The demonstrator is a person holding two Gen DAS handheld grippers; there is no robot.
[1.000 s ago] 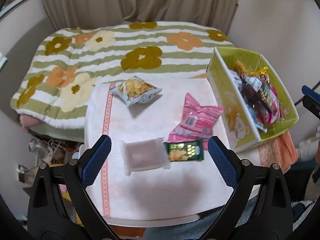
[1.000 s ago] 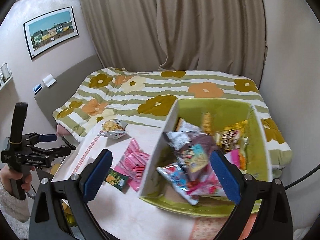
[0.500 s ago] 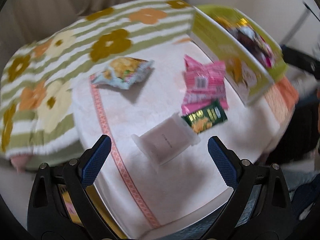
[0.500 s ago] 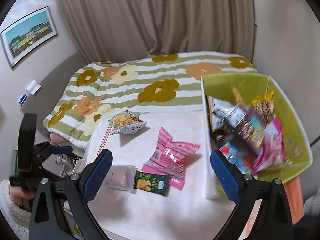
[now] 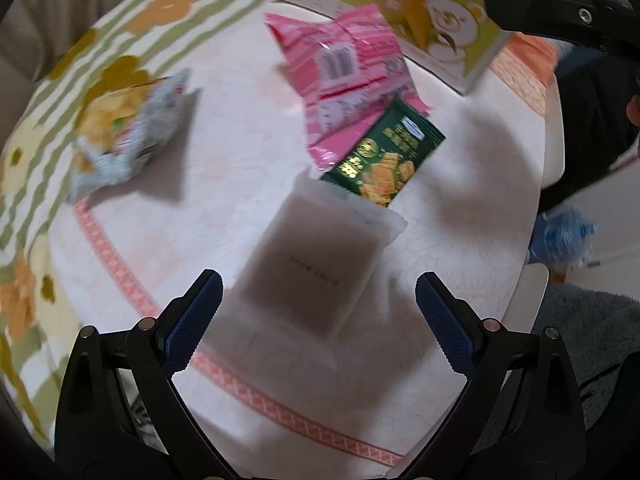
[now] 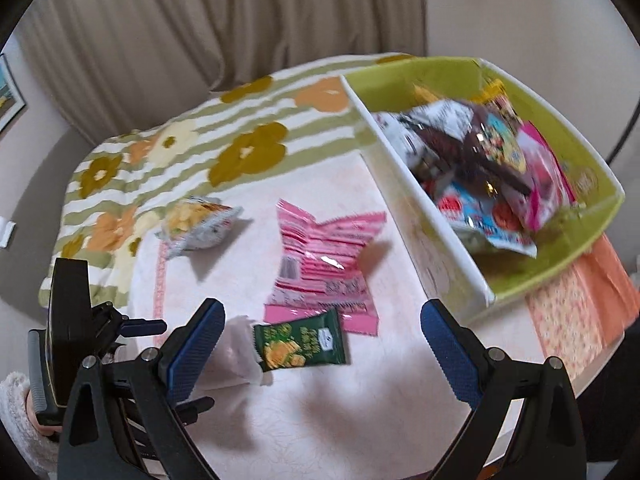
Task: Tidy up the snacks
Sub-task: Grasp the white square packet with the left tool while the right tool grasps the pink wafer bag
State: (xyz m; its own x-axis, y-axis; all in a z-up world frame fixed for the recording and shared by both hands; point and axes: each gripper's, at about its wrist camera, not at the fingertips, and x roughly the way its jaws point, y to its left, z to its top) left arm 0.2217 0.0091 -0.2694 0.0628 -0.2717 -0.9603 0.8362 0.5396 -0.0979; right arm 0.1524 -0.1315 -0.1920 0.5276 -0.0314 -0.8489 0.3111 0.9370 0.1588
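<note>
Covering the table (image 6: 328,408) is a pale pink cloth with an orange patterned band along its left edge; behind it a striped, flowered quilt (image 6: 240,148) is draped, and beige curtains (image 6: 224,20) hang at the back wall. Four snack packets are counted on the cloth. Near the left edge the light blue chip bag (image 6: 198,224) (image 5: 124,136) is lying. Toward the front edge the translucent white pouch (image 5: 316,272) (image 6: 240,354) is seen, framed just ahead of the left gripper (image 5: 316,320), whose jaws are held wide apart over it. Touching the pouch's far end is the green cracker packet (image 5: 384,160) (image 6: 300,344), which overlaps the pink packet (image 5: 344,76) (image 6: 324,268) at the middle of the cloth. The right gripper (image 6: 320,352) is held above these, its blue pads spread wide with nothing between them. At the right edge one green box (image 6: 420,216) (image 5: 440,24) is standing, heaped with more packets, too jumbled to count. Compared with a second ago, the left gripper has been lowered close onto the pouch, and the right gripper has been swung from the box toward the cloth's middle.
</note>
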